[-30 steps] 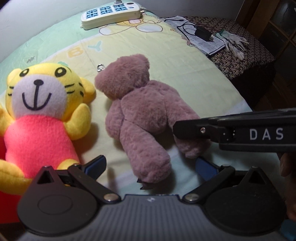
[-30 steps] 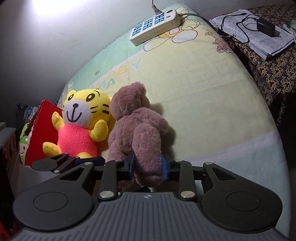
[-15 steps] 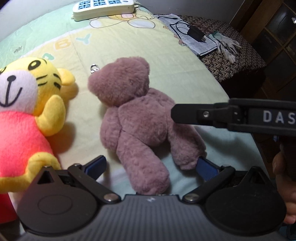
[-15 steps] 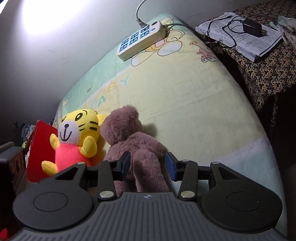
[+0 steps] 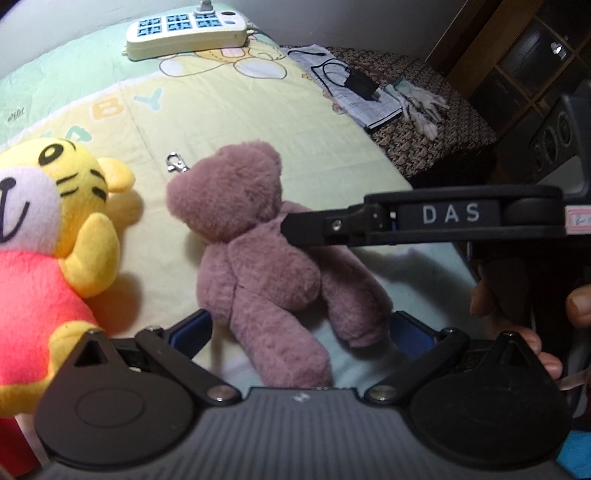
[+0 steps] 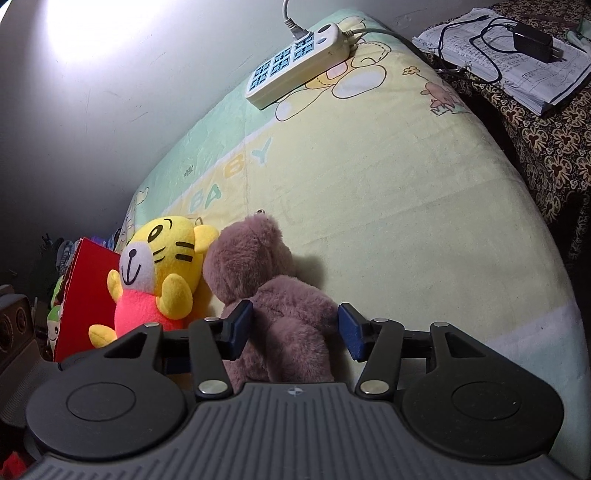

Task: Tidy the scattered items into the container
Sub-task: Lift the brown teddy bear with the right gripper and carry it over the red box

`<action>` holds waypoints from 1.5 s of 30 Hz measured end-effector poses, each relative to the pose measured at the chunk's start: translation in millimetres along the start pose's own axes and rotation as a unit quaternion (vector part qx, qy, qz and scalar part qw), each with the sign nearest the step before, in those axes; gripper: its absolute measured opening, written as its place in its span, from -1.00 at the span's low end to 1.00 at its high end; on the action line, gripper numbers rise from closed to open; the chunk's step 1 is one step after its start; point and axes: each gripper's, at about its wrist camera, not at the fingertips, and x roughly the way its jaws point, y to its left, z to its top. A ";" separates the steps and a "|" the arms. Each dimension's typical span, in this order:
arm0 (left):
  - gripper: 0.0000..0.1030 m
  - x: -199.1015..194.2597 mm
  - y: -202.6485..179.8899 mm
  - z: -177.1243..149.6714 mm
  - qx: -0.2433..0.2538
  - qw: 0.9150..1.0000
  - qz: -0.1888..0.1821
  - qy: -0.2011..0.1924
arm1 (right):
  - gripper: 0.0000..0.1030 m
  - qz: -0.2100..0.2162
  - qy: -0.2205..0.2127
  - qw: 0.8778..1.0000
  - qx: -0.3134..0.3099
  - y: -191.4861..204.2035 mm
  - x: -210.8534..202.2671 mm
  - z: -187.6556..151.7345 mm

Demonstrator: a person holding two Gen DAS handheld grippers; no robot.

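From my left wrist view, my left gripper (image 5: pixel 301 334) has its blue fingers spread wide apart at the bottom of the frame, holding nothing. The brown teddy bear (image 5: pixel 266 254) lies in the middle of the frame on the yellow and green blanket (image 5: pixel 229 122), head toward the top, its legs reaching down between my open fingers without touching them as far as I can tell. At the left edge sits the yellow tiger toy (image 5: pixel 48 236) in its pink shirt, just beside the bear. A small metal clasp (image 5: pixel 175 163) lies on the blanket by the bear's head. My right gripper (image 5: pixel 424 221) comes in from the right edge, its black finger reaching to the bear's shoulder. A white power strip (image 5: pixel 188 31) rests at the top centre, and a black charger (image 5: pixel 360 83) on papers sits at upper right, with pale gloves (image 5: pixel 421 105) beside it.

From my right wrist view, my right gripper (image 6: pixel 291 328) is parted, its fingers on either side of the bear's (image 6: pixel 269 288) body at lower centre; the left pad (image 6: pixel 238 328) is close against the fur, the right one stands a little off. The tiger toy (image 6: pixel 159 269) leans at the bear's left, and behind it, at the left edge, stands a red container (image 6: pixel 83 295). The power strip (image 6: pixel 295 66) lies at the top centre.
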 end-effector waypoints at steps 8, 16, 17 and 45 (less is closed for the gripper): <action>0.99 14.4 5.6 10.5 -0.013 1.000 0.016 -0.005 | 0.10 0.008 0.005 1.000 -0.005 0.8 6.5 3.3; 0.99 20.9 12.6 19.0 -0.034 0.999 0.002 -0.017 | 0.10 0.011 -0.002 1.000 -0.005 -0.7 7.2 6.1; 0.99 21.7 12.8 19.2 -0.030 0.999 0.001 -0.019 | 0.07 0.012 0.001 1.000 -0.008 -0.5 6.8 5.9; 0.94 24.3 7.3 14.0 -0.024 0.999 0.015 -0.030 | -0.03 0.042 0.047 0.998 -0.008 3.4 -5.0 -10.5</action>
